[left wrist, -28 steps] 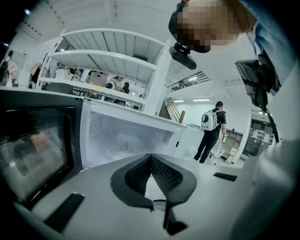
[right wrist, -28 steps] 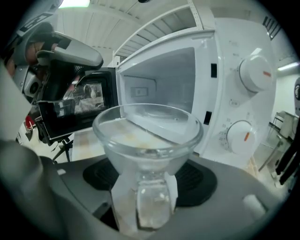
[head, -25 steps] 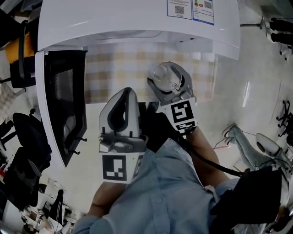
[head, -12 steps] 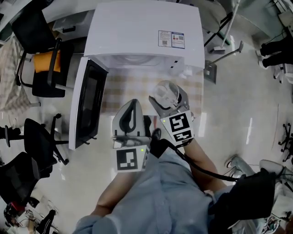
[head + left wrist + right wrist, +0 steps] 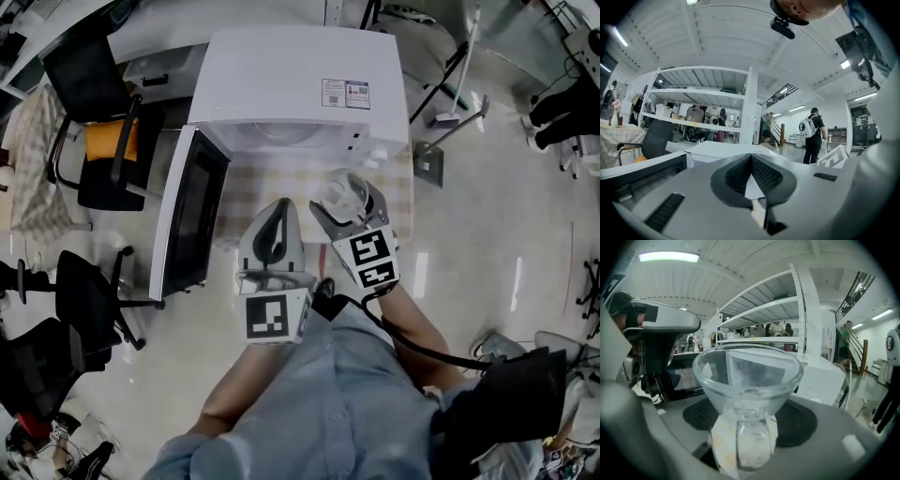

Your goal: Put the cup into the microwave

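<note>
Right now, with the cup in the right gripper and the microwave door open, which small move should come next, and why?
Probably move the right gripper forward, toward the microwave cavity, with the cup kept upright. The gripper is shut on the clear cup, the door stands open at the left, and the cup hangs in front of the microwave, not yet inside.

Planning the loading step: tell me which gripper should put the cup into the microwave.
Right. The right gripper holds the clear cup between its jaws, in front of the microwave, whose door stands open. The left gripper is shut and empty.
</note>
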Tool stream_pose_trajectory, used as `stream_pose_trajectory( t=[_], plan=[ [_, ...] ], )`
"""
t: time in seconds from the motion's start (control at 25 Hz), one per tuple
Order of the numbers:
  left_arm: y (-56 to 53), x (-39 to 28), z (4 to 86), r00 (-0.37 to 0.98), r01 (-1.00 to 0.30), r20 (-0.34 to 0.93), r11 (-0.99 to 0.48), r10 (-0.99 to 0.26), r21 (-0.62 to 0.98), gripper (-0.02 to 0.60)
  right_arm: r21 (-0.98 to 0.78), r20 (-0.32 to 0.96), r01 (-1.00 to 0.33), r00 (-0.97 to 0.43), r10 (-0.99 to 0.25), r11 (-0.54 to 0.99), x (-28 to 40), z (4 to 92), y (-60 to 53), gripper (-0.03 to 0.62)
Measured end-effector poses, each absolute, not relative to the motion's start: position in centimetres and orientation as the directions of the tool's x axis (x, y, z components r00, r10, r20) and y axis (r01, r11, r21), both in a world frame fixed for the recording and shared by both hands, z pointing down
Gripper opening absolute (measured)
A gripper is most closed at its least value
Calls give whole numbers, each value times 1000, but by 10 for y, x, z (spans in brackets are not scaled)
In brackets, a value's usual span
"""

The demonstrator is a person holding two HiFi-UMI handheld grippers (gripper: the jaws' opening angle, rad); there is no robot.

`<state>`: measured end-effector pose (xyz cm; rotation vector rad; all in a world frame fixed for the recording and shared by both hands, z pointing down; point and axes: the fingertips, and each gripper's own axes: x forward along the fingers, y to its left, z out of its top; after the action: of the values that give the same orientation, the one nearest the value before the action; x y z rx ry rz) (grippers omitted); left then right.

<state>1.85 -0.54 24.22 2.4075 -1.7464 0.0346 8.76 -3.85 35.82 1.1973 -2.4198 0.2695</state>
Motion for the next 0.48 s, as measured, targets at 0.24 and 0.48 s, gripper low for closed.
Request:
stream_pose_trajectory(
  t=[0.24, 0.48],
  plan=[
    [-22, 9, 255, 349, -935, 143, -332, -926, 127, 8, 5, 482, -801, -523, -703, 599, 77, 378, -56, 339],
    [-45, -9, 278, 360, -932, 165, -345, -918, 112, 8, -13, 515, -806, -512, -687, 591, 57, 405, -80, 339]
  ],
)
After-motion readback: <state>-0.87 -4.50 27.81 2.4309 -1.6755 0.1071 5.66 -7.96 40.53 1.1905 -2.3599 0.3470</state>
